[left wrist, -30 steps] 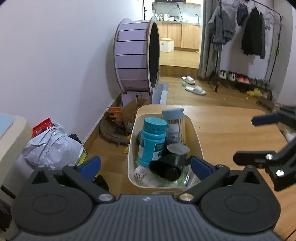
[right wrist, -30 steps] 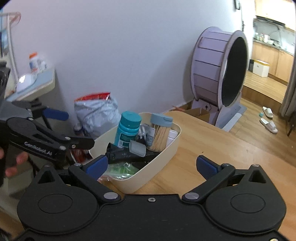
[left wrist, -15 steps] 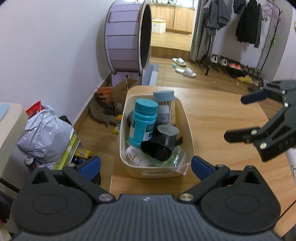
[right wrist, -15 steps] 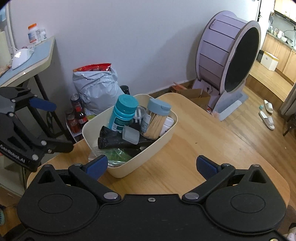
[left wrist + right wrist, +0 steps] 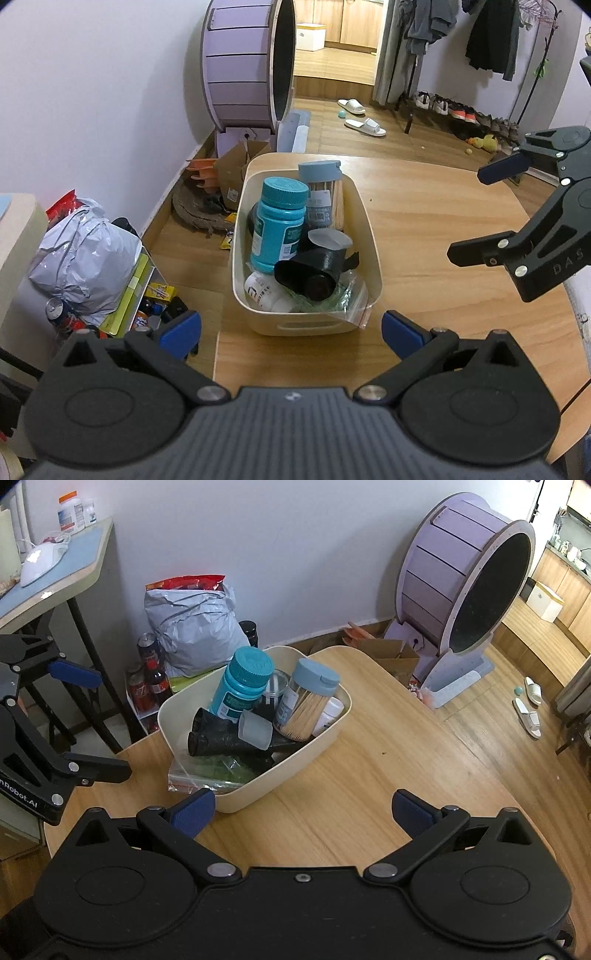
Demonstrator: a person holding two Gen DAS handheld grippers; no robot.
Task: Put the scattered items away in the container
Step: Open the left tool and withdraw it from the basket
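The round-edged wooden desk (image 5: 369,760) takes up most of the room in front of me, its top bare and wide on the side away from the wall, so there is plenty of open surface there. Past its far end stands a big purple wheel (image 5: 245,66) on the floor, with a cardboard box (image 5: 240,173) at its foot. Along the wall side, a grey plastic bag (image 5: 195,624) sits below the desk's edge, with drink cans (image 5: 147,672) beside it, close against that side. The cream container (image 5: 306,325) sits near that wall-side edge of the desk, well inside the far rim. It is packed: a teal bottle (image 5: 279,225) stands upright, a jar of toothpicks (image 5: 306,701) with a blue-grey lid stands just beside it, a black roll (image 5: 310,273) lies across the middle, and a white bottle (image 5: 266,295) lies low at the near end. A clear zip bag (image 5: 207,773) hangs over the near rim. The left claw (image 5: 291,330) hovers just short of the container's near wall, released and wide apart, grasping nothing. The right claw (image 5: 301,810) hangs over the bare desk beside the container, likewise spread wide and empty.
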